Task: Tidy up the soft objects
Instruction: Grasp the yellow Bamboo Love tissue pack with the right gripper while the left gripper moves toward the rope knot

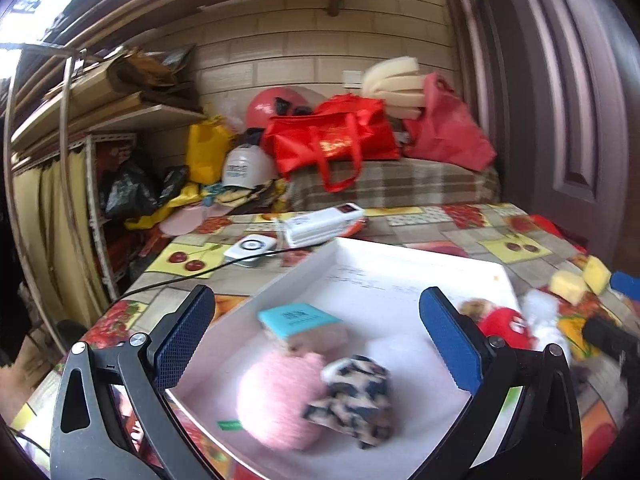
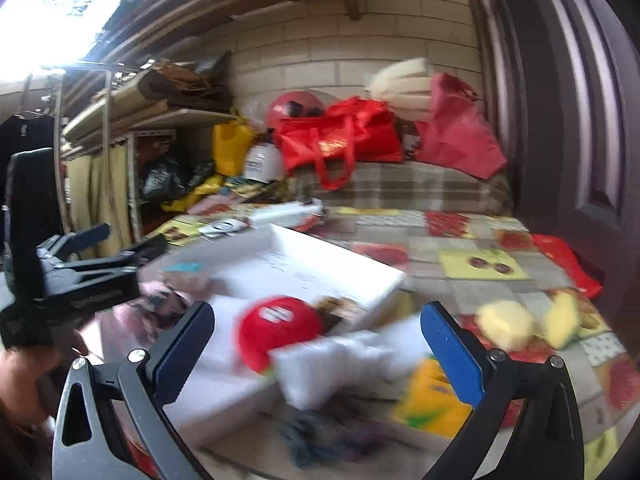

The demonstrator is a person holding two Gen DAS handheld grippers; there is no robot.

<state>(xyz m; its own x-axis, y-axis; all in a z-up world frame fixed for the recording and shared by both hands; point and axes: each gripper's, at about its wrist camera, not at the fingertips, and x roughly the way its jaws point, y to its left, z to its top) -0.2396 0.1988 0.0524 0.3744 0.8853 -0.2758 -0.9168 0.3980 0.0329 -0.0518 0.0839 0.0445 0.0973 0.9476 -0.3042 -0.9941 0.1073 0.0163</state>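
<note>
Soft objects lie in the white box (image 1: 420, 280) on the fruit-patterned tablecloth (image 1: 472, 216): a fluffy pink ball (image 1: 276, 400), touching it a crumpled leopard-print cloth (image 1: 356, 396), and behind them a sponge with a teal top (image 1: 300, 320). A red round plush (image 2: 280, 328) sits at the box edge, two yellow sponges (image 2: 508, 324) beside it on the table. The left gripper (image 1: 316, 344) is wide open above the box and holds nothing. The right gripper (image 2: 318, 348) is also spread wide, empty, near the red plush

Red plush (image 2: 280, 330) and white item (image 2: 344, 364) motion-blurred, details unreadable
</note>
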